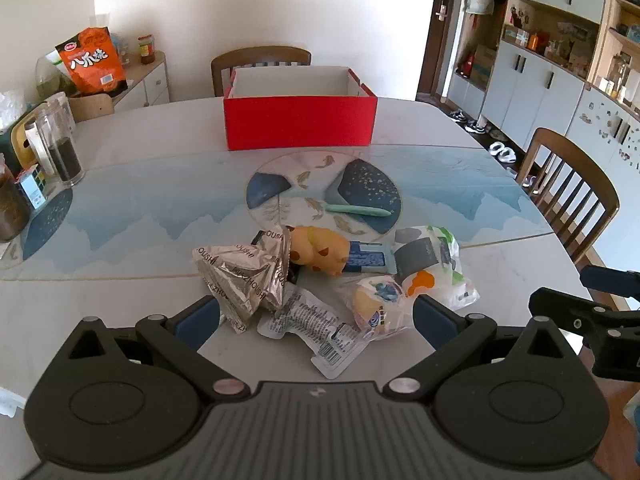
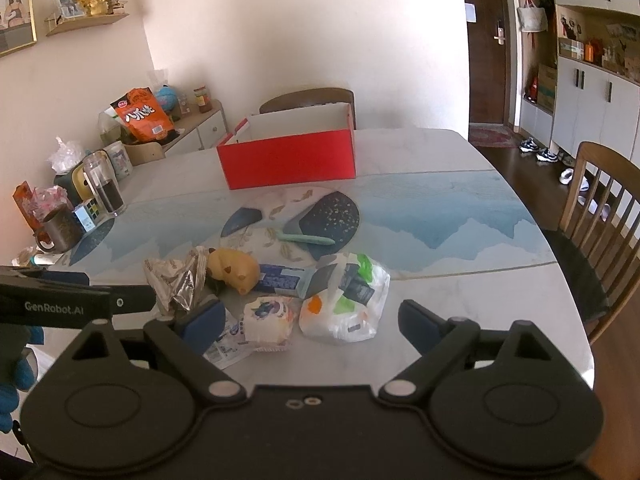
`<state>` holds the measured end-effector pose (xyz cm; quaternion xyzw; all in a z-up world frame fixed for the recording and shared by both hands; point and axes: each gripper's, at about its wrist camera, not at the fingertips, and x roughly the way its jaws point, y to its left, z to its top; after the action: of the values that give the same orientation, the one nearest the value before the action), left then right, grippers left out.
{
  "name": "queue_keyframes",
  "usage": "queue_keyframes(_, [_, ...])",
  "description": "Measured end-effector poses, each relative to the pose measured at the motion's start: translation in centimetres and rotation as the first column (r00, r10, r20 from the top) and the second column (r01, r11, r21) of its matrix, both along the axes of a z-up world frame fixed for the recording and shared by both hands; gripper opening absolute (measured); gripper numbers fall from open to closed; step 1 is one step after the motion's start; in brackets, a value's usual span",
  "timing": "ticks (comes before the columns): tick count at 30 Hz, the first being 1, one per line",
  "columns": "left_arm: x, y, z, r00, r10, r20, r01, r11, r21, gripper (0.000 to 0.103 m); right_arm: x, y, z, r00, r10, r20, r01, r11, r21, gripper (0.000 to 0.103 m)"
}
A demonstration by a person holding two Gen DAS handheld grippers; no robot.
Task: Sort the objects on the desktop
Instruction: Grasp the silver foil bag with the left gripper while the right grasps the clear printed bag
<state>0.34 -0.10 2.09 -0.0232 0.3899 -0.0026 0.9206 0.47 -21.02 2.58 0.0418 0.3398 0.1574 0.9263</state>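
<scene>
A pile of small things lies on the table's near side: a silver foil packet [image 1: 244,276] [image 2: 176,276], a yellow toy pig [image 1: 318,252] [image 2: 236,270], a blue wrapper [image 1: 368,260] [image 2: 282,280], a wrapped round cake [image 1: 378,304] [image 2: 266,318], a white plastic bag [image 1: 436,268] [image 2: 346,302] and a flat clear sachet [image 1: 312,322]. A green pen [image 1: 358,210] [image 2: 308,239] lies beyond them. An open red box [image 1: 300,122] [image 2: 290,156] stands at the back. My left gripper [image 1: 316,316] is open just before the pile. My right gripper [image 2: 310,320] is open, beside the left one, near the cake and bag.
Wooden chairs stand behind the box [image 1: 260,60] and at the right [image 1: 568,188] [image 2: 600,216]. At the table's left edge are a glass jar [image 1: 60,148] [image 2: 104,184], a cube puzzle [image 1: 32,184] [image 2: 89,214] and a mug [image 2: 60,230]. An orange snack bag [image 1: 94,60] sits on a cabinet.
</scene>
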Motion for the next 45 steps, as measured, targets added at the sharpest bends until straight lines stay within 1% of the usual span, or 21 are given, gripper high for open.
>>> queue_keyframes(6, [0.0,0.2,0.3,1.000,-0.010,0.014,0.010,1.000,-0.011,0.103,0.4,-0.2,0.1,1.000,0.014,0.009,-0.014,1.000,0.017,0.094])
queue_keyframes(10, [0.3,0.5,0.1,1.000,-0.007,0.016,0.007,1.000,0.000,0.103,0.8,-0.1,0.0,1.000,0.022,0.016,-0.022,1.000,0.015,0.094])
queue_keyframes(11, [0.4,0.7,-0.1,1.000,-0.005,0.014,0.005,1.000,-0.001,0.103,0.9,0.0,-0.1,1.000,0.023,0.017,-0.023,1.000,0.014,0.093])
queue_keyframes(13, [0.8,1.0,-0.4,1.000,0.000,0.013,0.000,1.000,0.005,0.103,1.3,0.2,-0.3,1.000,0.020,0.012,-0.020,1.000,0.008,0.089])
queue_keyframes(16, [1.4,1.5,-0.9,1.000,0.003,0.017,-0.003,1.000,0.020,0.103,1.8,0.4,-0.8,1.000,0.014,0.001,-0.014,1.000,0.002,0.089])
queue_keyframes(20, [2.6,2.3,-2.0,1.000,0.003,0.028,-0.004,0.999,0.048,0.103,2.7,0.6,-1.4,1.000,-0.008,0.002,0.008,1.000,-0.013,0.089])
queue_keyframes(25, [4.4,3.9,-3.9,0.999,0.038,0.009,-0.038,0.997,0.072,0.103,4.6,0.7,-2.7,0.999,-0.050,-0.021,0.050,0.998,-0.035,0.089])
queue_keyframes(31, [6.4,5.2,-6.0,0.998,0.052,-0.023,-0.050,0.995,0.089,0.103,6.8,1.4,-4.4,0.995,-0.084,-0.053,0.081,0.995,-0.059,0.088])
queue_keyframes(35, [7.6,5.4,-7.2,0.998,0.050,-0.037,-0.046,0.994,0.103,0.103,8.2,1.9,-5.5,0.991,-0.105,-0.085,0.100,0.993,-0.060,0.083])
queue_keyframes(43, [9.0,5.7,-8.8,0.997,0.059,-0.056,-0.054,0.994,0.091,0.103,10.6,3.0,-7.7,0.986,-0.125,-0.113,0.114,0.988,-0.101,0.081])
queue_keyframes(45, [9.3,5.5,-9.2,0.996,0.064,-0.059,-0.057,0.993,0.103,0.103,11.1,3.1,-8.3,0.983,-0.132,-0.125,0.119,0.987,-0.106,0.080])
